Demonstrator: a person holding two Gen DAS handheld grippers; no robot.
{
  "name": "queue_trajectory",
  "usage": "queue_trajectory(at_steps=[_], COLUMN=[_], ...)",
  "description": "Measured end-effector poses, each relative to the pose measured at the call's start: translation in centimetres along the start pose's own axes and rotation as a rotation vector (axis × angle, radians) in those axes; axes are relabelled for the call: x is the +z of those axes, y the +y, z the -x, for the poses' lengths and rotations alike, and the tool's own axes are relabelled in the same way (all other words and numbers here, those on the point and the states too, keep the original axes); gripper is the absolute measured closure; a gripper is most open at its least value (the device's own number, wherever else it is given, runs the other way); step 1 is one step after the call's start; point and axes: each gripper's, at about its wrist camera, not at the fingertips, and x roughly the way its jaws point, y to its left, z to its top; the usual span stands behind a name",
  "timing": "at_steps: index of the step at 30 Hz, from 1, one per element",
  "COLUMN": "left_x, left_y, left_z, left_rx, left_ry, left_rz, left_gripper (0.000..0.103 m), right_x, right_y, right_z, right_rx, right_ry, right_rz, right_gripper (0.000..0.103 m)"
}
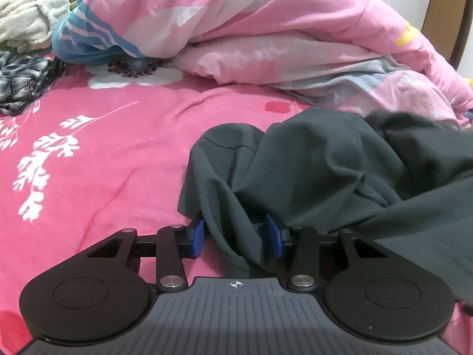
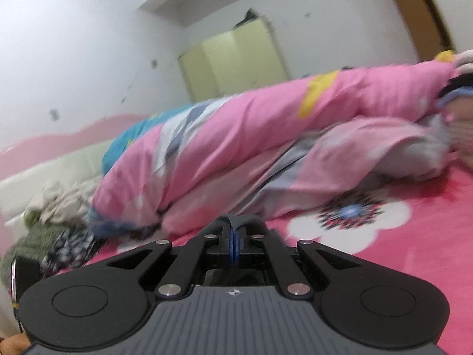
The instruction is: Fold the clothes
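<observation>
A dark grey garment (image 1: 325,171) lies crumpled on the pink floral bedsheet (image 1: 103,162), filling the right half of the left wrist view. My left gripper (image 1: 236,236) is open, its blue pads (image 1: 197,238) wide apart, and a fold of the garment hangs down between them. In the right wrist view my right gripper (image 2: 235,245) is shut, blue pads pressed together. A strip of the grey garment (image 2: 244,221) pokes out past its fingertips and more dark cloth shows beneath the fingers. The rest of the garment is hidden from that view.
A bunched pink duvet (image 1: 266,29) lies across the far side of the bed. A plaid garment (image 1: 20,77) and a cream fleece (image 1: 23,20) sit at the far left. The right wrist view shows the duvet (image 2: 236,136), a clothes pile (image 2: 62,201) and a wardrobe (image 2: 233,59).
</observation>
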Motion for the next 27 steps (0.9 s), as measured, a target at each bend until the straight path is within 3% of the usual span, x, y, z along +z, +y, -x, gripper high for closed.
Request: queue_trajectory(at_steps=[4,9,13,15,17,18,20,22,24,26,27], left_x=[0.0,0.0,-0.1,-0.1,-0.2,-0.3,-0.4,-0.6,-1.0,-1.5,-1.9], left_y=[0.0,-0.1,-0.2,-0.2,-0.5,-0.7,-1.4,-2.3,-3.2,-4.0,-4.5], left_z=[0.3,0.7,1.1,1.8,2.7,3.1,4.0,4.8,5.5,6.1,6.3], left_rx=[-0.009,-0.021,-0.031,-0.038,-0.045,-0.047,-0.055,-0.063,-0.074,-0.080,-0.081], left_ry=[-0.013,-0.030,-0.045,-0.074,-0.105,-0.120,-0.139,-0.145,-0.154,-0.167,-0.174], left_rz=[0.006,0.009,0.011,0.007,-0.011,-0.026,-0.085,-0.163,-0.258,-0.353,-0.401], left_gripper=[0.060,0.060,0.059,0.054,0.048,0.042,0.031,0.025,0.012,0.001,0.001], right_x=[0.0,-1.9,-4.5,-4.8,-4.3,-3.9,-2.8,-1.8,-1.1,-1.1,-1.3], right_y=[-2.8,-6.2,-8.5,-9.0,-8.6,-8.2,-6.9,-5.5,-4.0,-2.0,-0.9], right_z=[2.4,3.7,2.8,3.3,4.8,5.5,7.0,8.0,8.3,7.5,6.9], right_rx=[-0.088,-0.202,-0.274,-0.278,-0.258,-0.251,-0.232,-0.198,-0.142,-0.062,-0.020], right_ry=[-0.020,0.017,0.156,0.200,0.168,0.142,0.070,0.017,-0.004,0.014,0.026], right_rz=[-0.049,-0.099,-0.132,-0.150,-0.131,-0.113,-0.050,0.009,0.060,0.123,0.158], right_gripper=[0.103,0.103,0.100,0.099,0.087,0.072,0.056,0.051,0.043,0.039,0.038])
